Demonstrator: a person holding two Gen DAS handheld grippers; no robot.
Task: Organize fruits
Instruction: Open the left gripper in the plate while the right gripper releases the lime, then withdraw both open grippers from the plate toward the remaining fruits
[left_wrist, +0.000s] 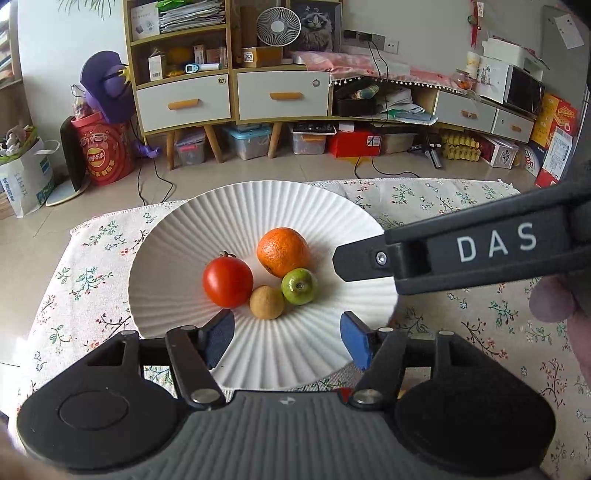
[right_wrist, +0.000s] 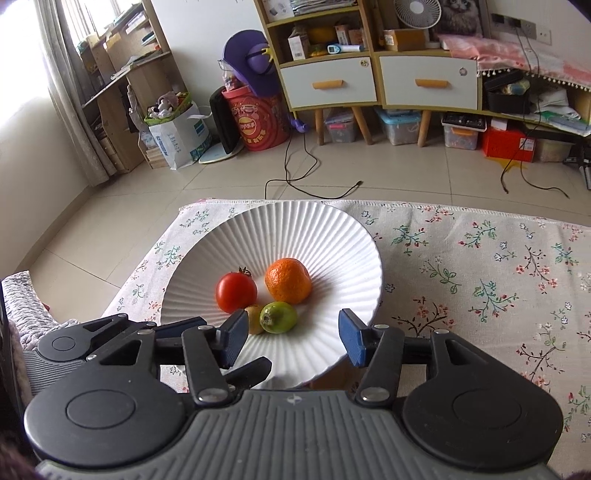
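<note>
Plate: a white ribbed plate (left_wrist: 177, 236) was seen resting on the floral cloth (left_wrist: 461, 206) that covered the counter, close to the counter's far left corner in the right wrist view.
Fruits: four were gathered at the middle of the plate, packed close together.
Tomato: the red tomato (left_wrist: 228, 282) was placed at the left of the cluster, its stem turned up and away.
Orange: the orange (left_wrist: 283, 252) was set at the back, just beside the tomato.
Green fruit: a small green fruit (left_wrist: 299, 286) was tucked against the front of the orange, its end turned toward the left wrist camera.
Brown fruit: a small brown fruit (left_wrist: 266, 302) was lodged at the front, between the tomato and the green fruit; in the right wrist view it (right_wrist: 254, 318) was partly hidden behind a blue pad.
Left claw: the left claw (left_wrist: 288, 338) was held wide apart over the near part of the plate, nothing caught between its blue pads (left_wrist: 355, 339).
Right claw: the right claw (right_wrist: 291, 338) was likewise spread wide and empty, hung over the plate's near rim; in the left wrist view its black finger (left_wrist: 360, 260) was reached in from the right, its tip just beside the orange and green fruit, and contact could not be told.
</note>
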